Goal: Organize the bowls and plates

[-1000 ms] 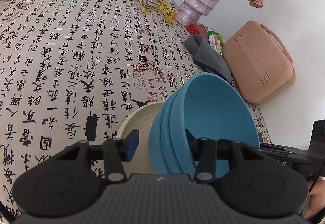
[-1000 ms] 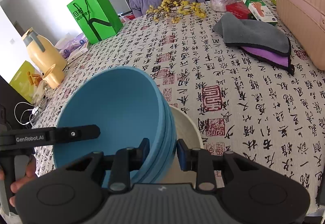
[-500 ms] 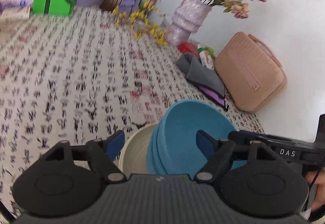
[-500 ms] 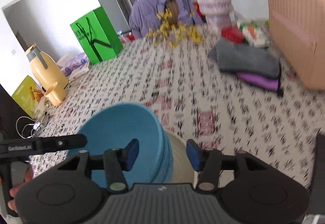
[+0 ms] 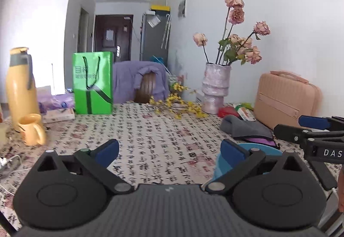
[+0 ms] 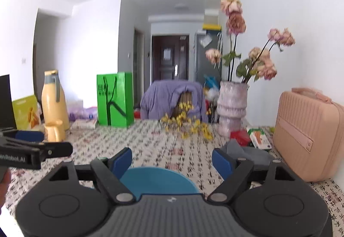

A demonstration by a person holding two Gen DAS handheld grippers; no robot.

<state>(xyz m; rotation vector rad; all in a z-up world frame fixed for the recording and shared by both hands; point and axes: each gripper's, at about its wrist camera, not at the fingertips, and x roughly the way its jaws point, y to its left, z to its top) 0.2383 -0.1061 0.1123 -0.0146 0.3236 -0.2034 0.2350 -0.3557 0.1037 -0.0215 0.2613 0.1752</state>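
Both grippers now lifted off the blue bowls (image 6: 158, 180), left gripper (image 5: 169, 150) jaws just opened wide with nothing between, right gripper (image 6: 172, 160) likewise apart and empty, bowls resting low on the patterned tablecloth (image 5: 150, 136).

bowls (image 6: 157, 181) on table (image 6: 150, 146) nearest | bag (image 6: 115, 99) far left | vase (image 6: 231, 108) far right

This is a lived-in home, a dining corner opening onto an entry hall. A table (image 6: 163, 146) under a calligraphy-print cloth carries a vase of dried roses (image 6: 231, 108), a yellow thermos (image 6: 53, 101) and a green gift bag (image 6: 115, 99). Beyond stand a dark front door (image 6: 169, 60) and a fridge (image 5: 153, 37).
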